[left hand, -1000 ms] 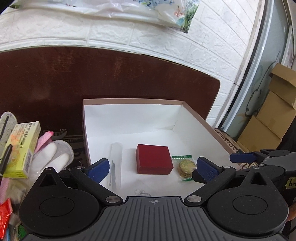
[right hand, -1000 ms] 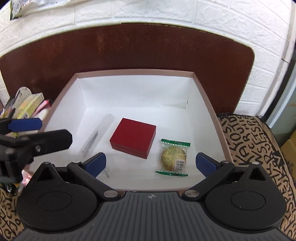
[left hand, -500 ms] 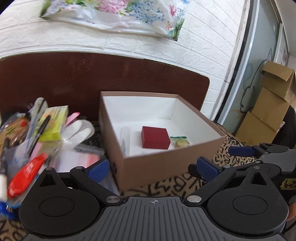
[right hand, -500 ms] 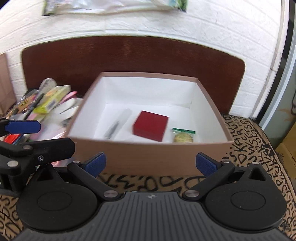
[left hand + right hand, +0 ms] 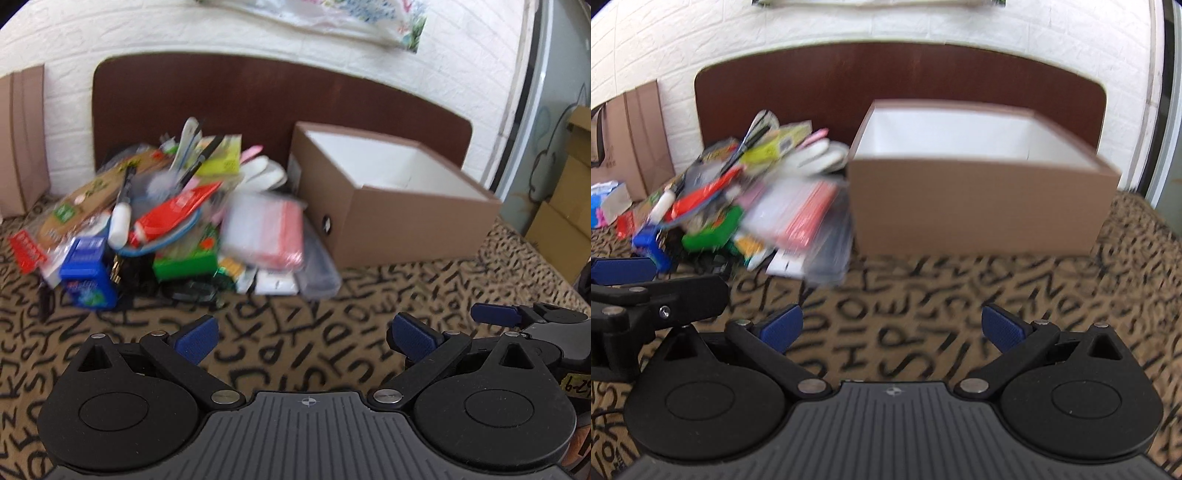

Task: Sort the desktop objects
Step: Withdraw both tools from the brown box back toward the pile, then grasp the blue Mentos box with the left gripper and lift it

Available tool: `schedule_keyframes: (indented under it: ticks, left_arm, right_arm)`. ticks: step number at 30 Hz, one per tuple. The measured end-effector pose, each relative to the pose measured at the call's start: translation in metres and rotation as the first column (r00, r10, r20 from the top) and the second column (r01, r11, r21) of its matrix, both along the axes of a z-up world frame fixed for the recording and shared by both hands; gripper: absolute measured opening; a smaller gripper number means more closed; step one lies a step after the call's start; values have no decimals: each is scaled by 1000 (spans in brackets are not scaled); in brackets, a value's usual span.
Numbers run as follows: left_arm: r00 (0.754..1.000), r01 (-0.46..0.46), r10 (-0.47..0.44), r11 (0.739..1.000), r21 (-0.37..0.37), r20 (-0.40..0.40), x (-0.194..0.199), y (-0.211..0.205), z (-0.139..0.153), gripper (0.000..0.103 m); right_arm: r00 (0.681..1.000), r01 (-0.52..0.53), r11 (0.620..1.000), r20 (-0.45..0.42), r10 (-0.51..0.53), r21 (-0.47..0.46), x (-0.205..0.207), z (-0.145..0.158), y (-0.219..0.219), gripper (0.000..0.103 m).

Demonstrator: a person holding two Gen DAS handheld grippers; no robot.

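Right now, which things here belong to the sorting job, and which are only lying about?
Belong to the job:
- pile of small objects on the patterned cloth
- open brown box, right of the pile
- left tongs and right tongs, both open and empty

Only lying about:
- brown paper bag against the wall
- stacked cardboard boxes at far right

One open brown box (image 5: 402, 218), one blurred pile of clutter (image 5: 173, 218), two hand-held grippers (image 5: 303, 338)

Box (image 5: 979, 206) contents hidden behind near wall; clutter pile (image 5: 746, 210) motion-blurred, items indistinct.
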State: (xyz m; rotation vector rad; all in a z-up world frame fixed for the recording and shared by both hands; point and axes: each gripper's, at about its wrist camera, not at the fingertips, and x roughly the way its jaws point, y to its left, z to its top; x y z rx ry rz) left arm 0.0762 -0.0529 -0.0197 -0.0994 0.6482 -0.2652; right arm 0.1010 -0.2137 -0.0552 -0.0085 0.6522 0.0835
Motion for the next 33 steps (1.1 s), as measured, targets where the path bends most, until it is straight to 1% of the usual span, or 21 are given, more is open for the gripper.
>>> schedule_keyframes:
  ticks: [3, 6, 9, 14, 17, 21, 26, 29, 33]
  left_arm:
    - [998, -44, 44, 999, 0, -39, 1, 9, -6, 103]
    - [996, -71, 70, 997, -17, -56, 0, 17, -8, 103]
    - [995, -91, 90, 996, -19, -53, -2, 25, -8, 103]
    - [992, -110, 108, 994, -23, -65, -3, 37, -10, 103]
    - [993, -109, 108, 993, -33, -45, -4, 47, -14, 103]
    - [992, -127, 126, 990, -68, -21, -2, 66, -15, 103]
    - [990, -140, 140, 987, -83, -6, 10, 88, -13, 103]
    - [987, -160, 161, 984, -77, 7, 20, 104, -12, 103]
    - [982, -190, 191, 980, -62, 13, 32, 125, -14, 100]
  right_arm:
    - [999, -5, 1000, -38, 5, -4, -2, -8, 8, 103]
    - [999, -31, 1000, -37, 30, -7, -6, -7, 18, 103]
    - [998, -49, 999, -33, 48, -24, -6, -7, 30, 103]
    - [996, -86, 996, -31, 86, -20, -5, -7, 47, 103]
    - [992, -123, 992, -40, 122, -6, -4, -9, 55, 103]
    - [981, -195, 981, -23, 195, 21, -4, -9, 67, 103]
    - [966, -259, 966, -19, 259, 12, 6, -11, 87, 103]
    - [954, -299, 954, -1, 299, 16, 11, -11, 96, 102]
    - [927, -375, 926, 29, 374, 38, 18, -8, 112, 96]
